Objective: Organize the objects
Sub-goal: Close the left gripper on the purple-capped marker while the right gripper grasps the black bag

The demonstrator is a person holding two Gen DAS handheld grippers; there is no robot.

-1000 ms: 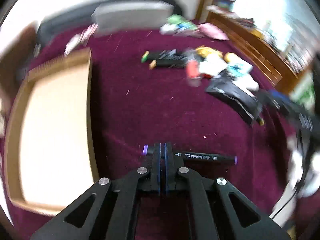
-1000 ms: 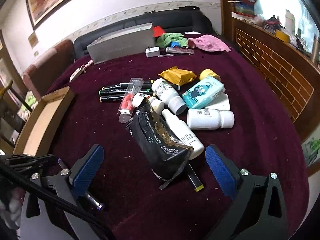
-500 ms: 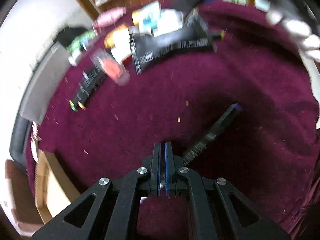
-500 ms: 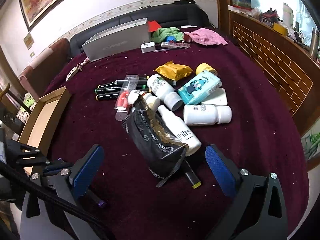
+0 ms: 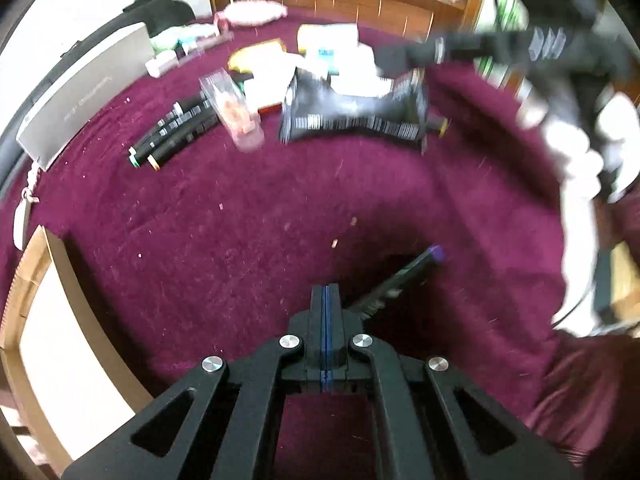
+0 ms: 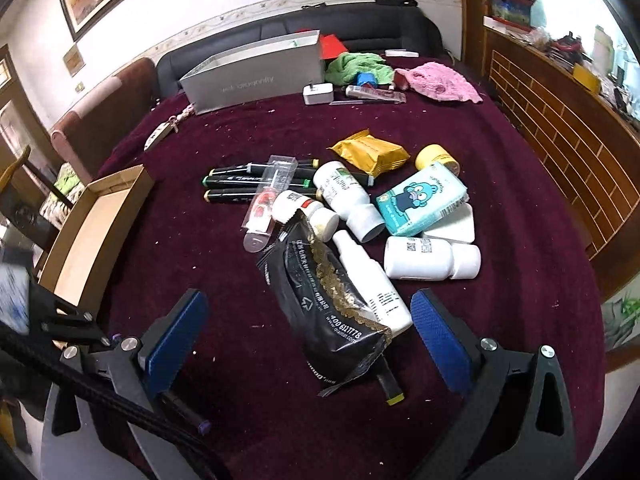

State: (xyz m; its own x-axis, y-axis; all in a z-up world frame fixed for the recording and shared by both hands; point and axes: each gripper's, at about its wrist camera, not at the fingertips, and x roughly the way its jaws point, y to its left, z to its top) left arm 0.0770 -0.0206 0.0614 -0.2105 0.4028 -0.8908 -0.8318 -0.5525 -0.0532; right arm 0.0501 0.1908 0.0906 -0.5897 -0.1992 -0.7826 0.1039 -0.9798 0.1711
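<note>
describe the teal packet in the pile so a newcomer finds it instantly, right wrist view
Start at the maroon cloth and find the central clutter. On its right side, the teal packet lies below the yellow tape roll, resting on a white pad. It alone shows a cartoon bear.

SURFACE: maroon cloth [image 6: 500,152] | LEFT EDGE: cardboard tray [image 6: 96,236] | REAR: grey box [image 6: 256,76], green cloth [image 6: 356,65], pink cloth [image 6: 438,82] | CENTRE: markers [image 6: 236,182], white bottles [image 6: 430,259], black pouch [image 6: 324,300], yellow packet [image 6: 370,152]
</note>
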